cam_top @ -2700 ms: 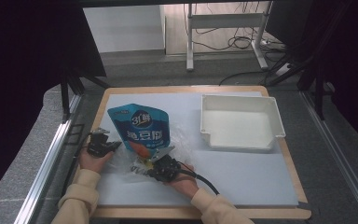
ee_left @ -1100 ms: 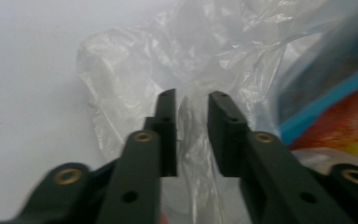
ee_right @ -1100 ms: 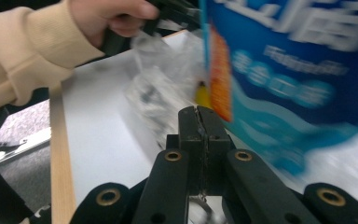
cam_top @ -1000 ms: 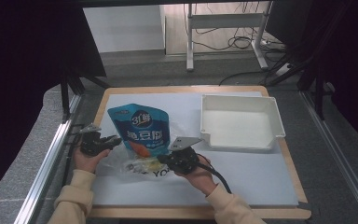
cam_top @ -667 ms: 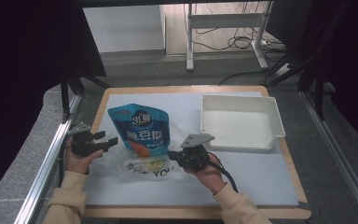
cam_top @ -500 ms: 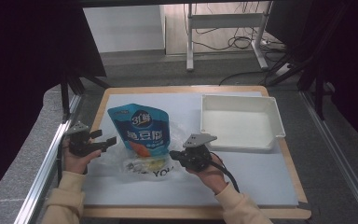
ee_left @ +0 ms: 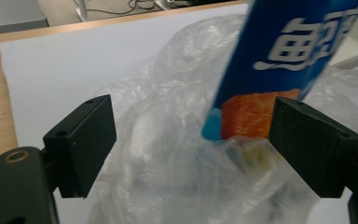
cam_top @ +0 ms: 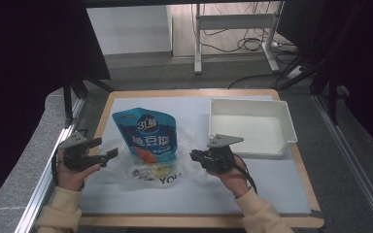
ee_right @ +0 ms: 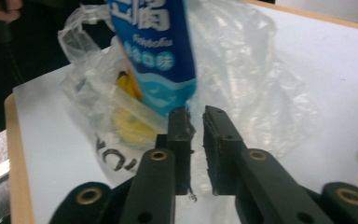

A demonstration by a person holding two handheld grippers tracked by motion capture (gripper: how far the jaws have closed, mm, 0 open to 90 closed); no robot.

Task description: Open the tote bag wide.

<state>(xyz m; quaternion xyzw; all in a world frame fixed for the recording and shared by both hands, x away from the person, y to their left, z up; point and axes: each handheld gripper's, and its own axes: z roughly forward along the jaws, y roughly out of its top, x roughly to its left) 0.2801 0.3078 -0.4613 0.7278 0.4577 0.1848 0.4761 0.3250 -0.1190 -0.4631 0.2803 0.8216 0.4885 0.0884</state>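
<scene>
Now the blue snack pouch (cam_top: 146, 134) lies partly inside the clear plastic bag (cam_top: 151, 167), its lower end within the bag's mouth, its upper part out on the white mat of the worktop (cam_top: 272, 187). Both grippers have let go and drawn off from the bag. The left gripper (cam_top: 108, 153), left of the pouch, has just been opening; its fingers (ee_left: 83, 140) stand wide with nothing between. The right gripper (cam_top: 194, 155), right of the pouch, has parted its fingers (ee_right: 181, 135) slightly, also free. Judgement: bagging incomplete. The white tray (cam_top: 250, 127), well right of the pouch, is empty.
</scene>
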